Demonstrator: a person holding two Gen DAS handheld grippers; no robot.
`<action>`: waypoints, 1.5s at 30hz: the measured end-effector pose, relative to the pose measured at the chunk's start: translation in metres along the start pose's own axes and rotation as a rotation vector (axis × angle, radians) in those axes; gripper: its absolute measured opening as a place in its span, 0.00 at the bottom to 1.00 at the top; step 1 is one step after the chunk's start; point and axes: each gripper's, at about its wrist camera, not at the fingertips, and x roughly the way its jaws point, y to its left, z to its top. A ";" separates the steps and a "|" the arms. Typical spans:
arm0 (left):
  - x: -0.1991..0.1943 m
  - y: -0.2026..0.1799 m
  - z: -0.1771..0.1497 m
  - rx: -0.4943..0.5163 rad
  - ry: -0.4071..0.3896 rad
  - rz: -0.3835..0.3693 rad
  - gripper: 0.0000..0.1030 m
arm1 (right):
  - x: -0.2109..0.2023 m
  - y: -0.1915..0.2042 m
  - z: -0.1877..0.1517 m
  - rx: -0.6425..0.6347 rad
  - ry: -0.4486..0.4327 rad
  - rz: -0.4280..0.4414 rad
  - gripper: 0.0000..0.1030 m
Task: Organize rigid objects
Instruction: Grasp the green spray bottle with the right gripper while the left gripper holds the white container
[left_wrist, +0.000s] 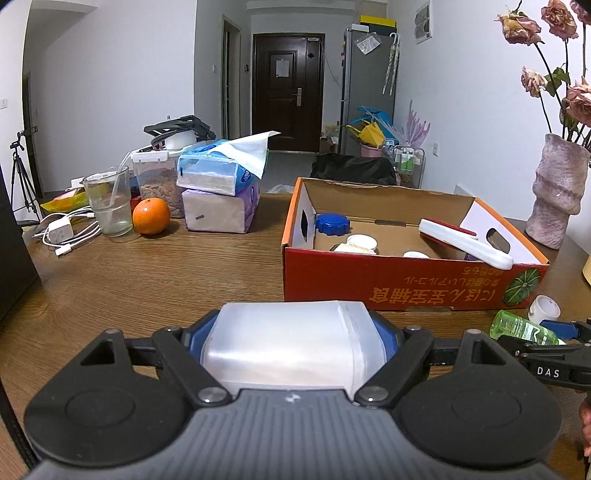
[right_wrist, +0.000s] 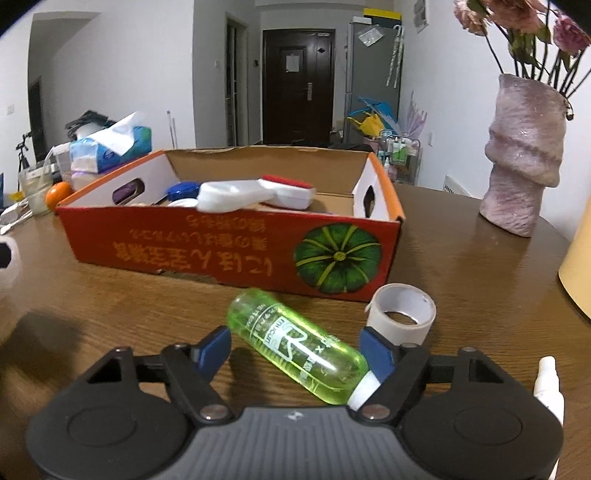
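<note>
Frosted plastic fills the left gripper (left_wrist: 293, 341), clamped on a translucent container (left_wrist: 288, 343) just before the red cardboard box (left_wrist: 399, 280), while the right gripper (right_wrist: 301, 349), jaws not yet touching, straddles the green bottle (right_wrist: 295, 343) lying before that box, likely for boxing.

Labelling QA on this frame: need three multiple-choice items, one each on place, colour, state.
1. Where does the translucent green plastic bottle lie?
A. in the box
B. on the wooden table, between the right gripper's fingers
C. beside the vase

2. Colour of the cardboard box's front wall?
A. red
B. blue
C. grey

3. The left gripper is:
A. empty
B. out of view
C. clamped on a frosted white plastic container

Answers: B, it lies on the wood before the box; A, red with a pumpkin print; C, both blue pads press its sides.
</note>
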 end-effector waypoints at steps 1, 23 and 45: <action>0.000 0.001 0.000 0.000 0.000 0.000 0.81 | -0.001 0.001 -0.001 -0.002 -0.003 -0.005 0.69; -0.003 0.002 0.000 -0.008 -0.011 -0.014 0.81 | -0.006 0.023 -0.003 0.042 0.022 0.014 0.29; -0.011 0.002 0.001 -0.012 -0.030 -0.031 0.81 | -0.060 0.028 -0.010 0.170 -0.109 0.051 0.29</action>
